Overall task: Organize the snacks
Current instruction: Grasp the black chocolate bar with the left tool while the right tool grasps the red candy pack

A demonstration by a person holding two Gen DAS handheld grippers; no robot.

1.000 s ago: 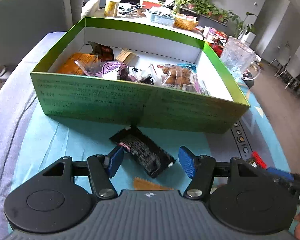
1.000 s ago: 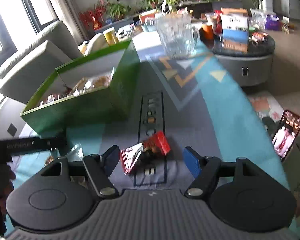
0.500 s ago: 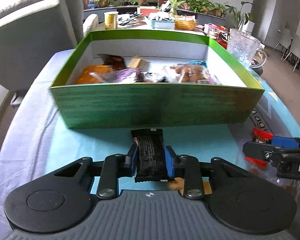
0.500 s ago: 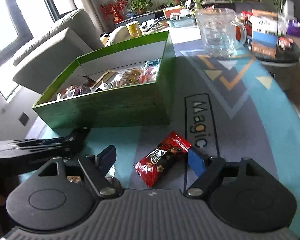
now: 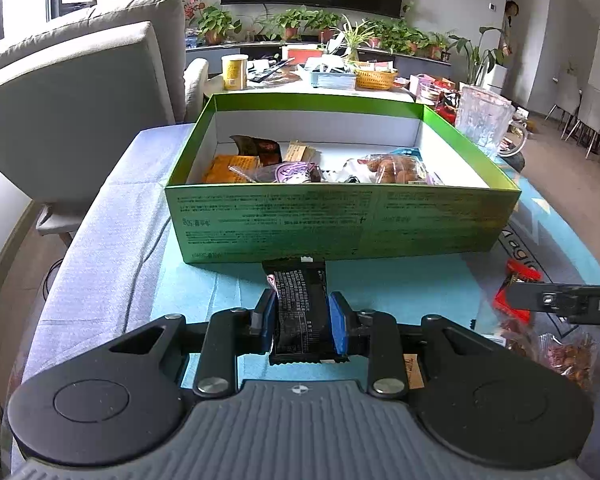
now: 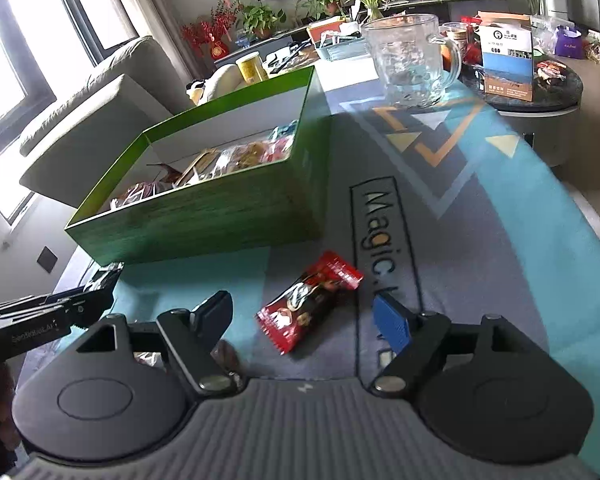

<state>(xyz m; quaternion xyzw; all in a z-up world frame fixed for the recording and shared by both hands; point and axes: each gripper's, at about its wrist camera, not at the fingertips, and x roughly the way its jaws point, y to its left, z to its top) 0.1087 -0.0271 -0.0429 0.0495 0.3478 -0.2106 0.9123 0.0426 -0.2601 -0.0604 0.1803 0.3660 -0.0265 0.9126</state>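
A black snack bar (image 5: 300, 308) is pinched between the blue pads of my left gripper (image 5: 302, 326), which is shut on it just in front of the green box (image 5: 340, 224). The box holds several wrapped snacks, among them an orange packet (image 5: 224, 168). In the right wrist view a red snack packet (image 6: 310, 304) lies on the mat between the spread fingers of my right gripper (image 6: 306, 318), which is open and not touching it. The left gripper (image 6: 40, 320) shows at that view's left edge.
A glass mug (image 6: 410, 64) stands behind and to the right of the box. More loose snack packets (image 5: 556, 352) lie on the mat at the right in the left wrist view. A grey sofa (image 5: 72, 96) is at the left, and a cluttered table (image 5: 308, 76) stands beyond the box.
My left gripper closed on the black snack bar and lifted it slightly toward the box. My right gripper shifted so that the red packet lies between its open fingers.
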